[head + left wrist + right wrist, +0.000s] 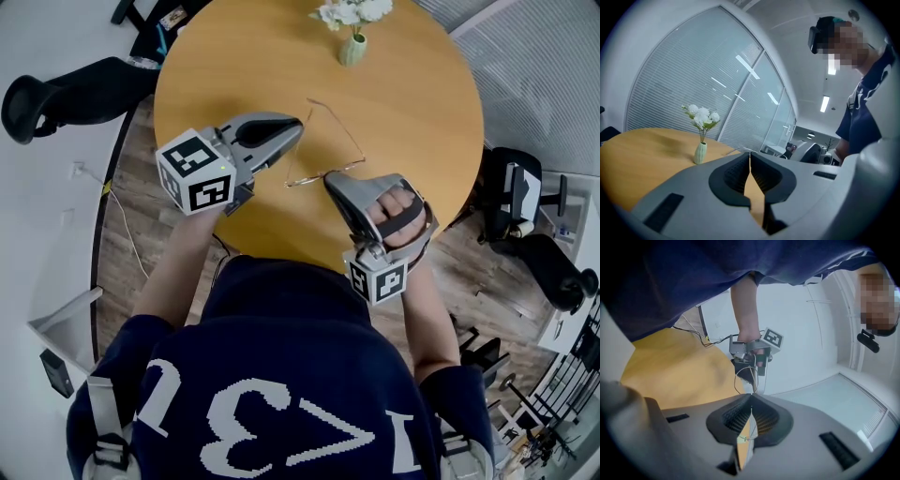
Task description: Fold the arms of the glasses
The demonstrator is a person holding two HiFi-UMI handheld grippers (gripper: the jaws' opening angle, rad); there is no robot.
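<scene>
- Both grippers are seen closed on the glasses [319, 175]: the left gripper [300, 124] on the tip of one arm, the right gripper [330, 178] on the front, by a lens.
- The glasses are held in the air over the table [412, 103].
- Thin wire is judged very light and springy — easily bent, slippery.
- The front is best held beside a hinge and the arm swung gently — never squeezed.

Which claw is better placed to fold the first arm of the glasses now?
Likely the left claw: it is shut on one arm of the glasses, so it can swing that arm inward, while the right claw is shut on the front, steadying it.
</scene>
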